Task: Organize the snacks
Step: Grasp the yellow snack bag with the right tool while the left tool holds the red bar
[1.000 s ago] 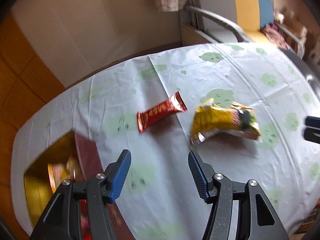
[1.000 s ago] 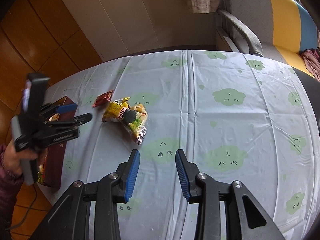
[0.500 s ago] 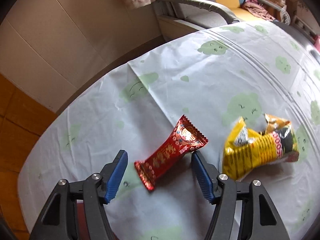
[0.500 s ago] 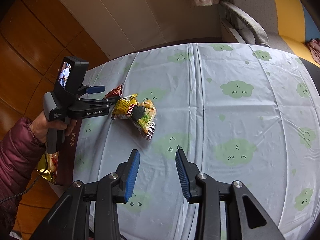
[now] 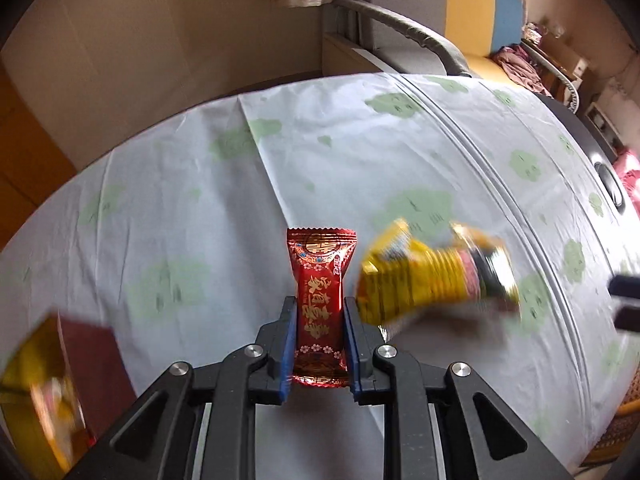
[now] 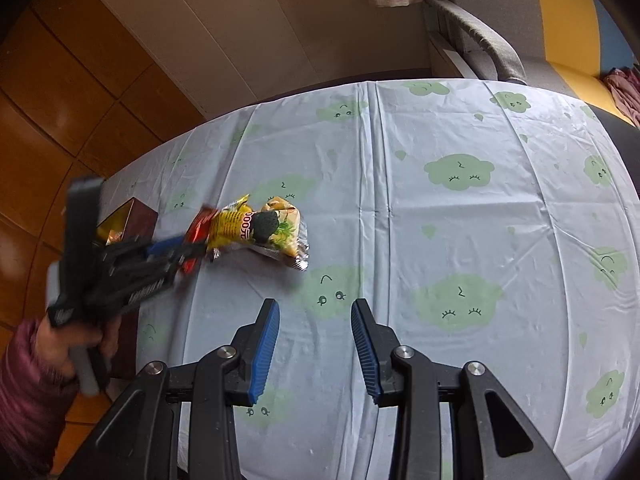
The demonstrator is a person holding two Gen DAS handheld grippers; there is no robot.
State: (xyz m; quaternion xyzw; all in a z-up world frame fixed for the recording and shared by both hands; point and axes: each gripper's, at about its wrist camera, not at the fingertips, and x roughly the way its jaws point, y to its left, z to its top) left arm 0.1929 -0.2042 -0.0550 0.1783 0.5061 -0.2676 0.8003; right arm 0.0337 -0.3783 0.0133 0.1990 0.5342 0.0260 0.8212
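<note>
Now clamped between the blue pads (image 5: pixel 290 344) of the left hand-held gripper (image 5: pixel 320 340): the red snack packet (image 5: pixel 321 300), half a second ago lying loose on the surface (image 5: pixel 200 216) between open jaws. Gripped across the lower middle, upper crimped end free and pointing away from the camera. Seems lifted clear of the cloth; contact underneath not visible.

Just to the right, the yellow snack bag (image 5: pixel 432 280), blurred, very near the right jaw and apparently not caught by it. At lower left, the open dark-red box (image 5: pixel 88 360) with gold lining and packets inside, likely destination for the snacks.

Right hand-held gripper (image 6: pixel 316 344) empty, jaws part open, hovering over bare cloth, well apart from both snacks.

Possible trouble from here:
- Slippery foil plus soft filling: risk of the packet sliding out or swivelling between the pads during a fast swing toward the box.
- Free upper end: liable to catch the box wall and lever the packet out of the grip, dropping it outside.
- Yellow bag so close: easily brushed and pushed along the cloth when pulling away.
- Hard squeeze: possible crushing of the contents.
- Box near the edge of the surface: a knock could shift it or tip it off.
</note>
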